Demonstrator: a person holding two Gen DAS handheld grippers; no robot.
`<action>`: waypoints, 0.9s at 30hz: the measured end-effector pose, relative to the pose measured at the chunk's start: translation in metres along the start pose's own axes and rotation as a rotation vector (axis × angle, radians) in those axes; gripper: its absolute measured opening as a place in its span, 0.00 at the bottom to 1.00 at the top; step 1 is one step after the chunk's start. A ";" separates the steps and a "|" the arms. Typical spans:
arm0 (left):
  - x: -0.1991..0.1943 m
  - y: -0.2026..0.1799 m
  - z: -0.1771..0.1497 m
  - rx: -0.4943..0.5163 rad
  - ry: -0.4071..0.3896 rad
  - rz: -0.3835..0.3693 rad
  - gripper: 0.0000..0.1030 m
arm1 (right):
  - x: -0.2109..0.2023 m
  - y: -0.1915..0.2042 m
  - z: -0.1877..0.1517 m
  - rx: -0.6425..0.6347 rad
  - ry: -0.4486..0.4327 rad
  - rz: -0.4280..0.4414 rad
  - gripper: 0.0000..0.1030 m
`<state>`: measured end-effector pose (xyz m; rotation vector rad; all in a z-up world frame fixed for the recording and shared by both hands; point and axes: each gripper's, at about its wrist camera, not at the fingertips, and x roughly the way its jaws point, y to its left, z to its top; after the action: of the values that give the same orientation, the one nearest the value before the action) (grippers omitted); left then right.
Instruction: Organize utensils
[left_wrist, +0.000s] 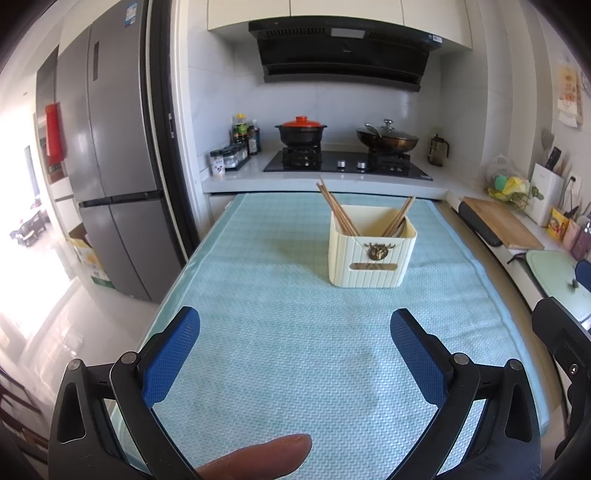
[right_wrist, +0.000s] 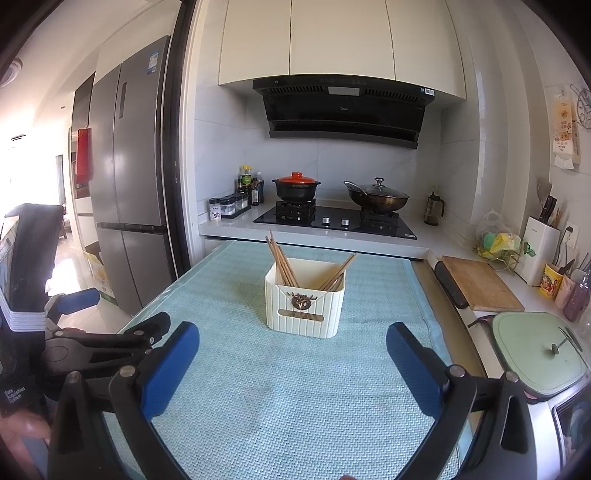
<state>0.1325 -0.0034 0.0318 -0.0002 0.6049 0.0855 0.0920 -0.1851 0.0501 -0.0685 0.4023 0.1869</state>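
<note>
A cream ribbed utensil holder (left_wrist: 371, 254) stands on a light blue cloth (left_wrist: 277, 332). It also shows in the right wrist view (right_wrist: 304, 306). Several wooden chopsticks (left_wrist: 336, 208) lean in its left side and several more (left_wrist: 400, 216) lean at its right; they also show in the right wrist view (right_wrist: 280, 264). My left gripper (left_wrist: 295, 358) is open and empty, well short of the holder. My right gripper (right_wrist: 293, 363) is open and empty, also short of the holder. The left gripper also shows in the right wrist view (right_wrist: 110, 321) at the left.
A gas hob (left_wrist: 347, 164) with a red-lidded pot (left_wrist: 301, 131) and a wok (left_wrist: 388, 138) sits behind the cloth. A fridge (left_wrist: 110, 166) stands at left. A wooden cutting board (right_wrist: 480, 282), a knife block (right_wrist: 541, 247) and a green lidded pan (right_wrist: 539, 350) line the right counter.
</note>
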 end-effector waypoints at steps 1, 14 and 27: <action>0.000 0.000 0.000 0.000 0.000 0.000 1.00 | 0.000 0.000 0.000 0.000 0.001 0.001 1.00; -0.001 -0.002 0.002 -0.003 0.002 -0.002 1.00 | -0.001 0.000 0.002 -0.001 0.001 0.002 1.00; -0.001 -0.004 0.001 -0.003 0.003 -0.004 1.00 | -0.001 -0.001 0.002 -0.002 -0.002 0.004 1.00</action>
<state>0.1327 -0.0072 0.0328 -0.0048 0.6080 0.0825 0.0919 -0.1863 0.0527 -0.0692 0.4005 0.1916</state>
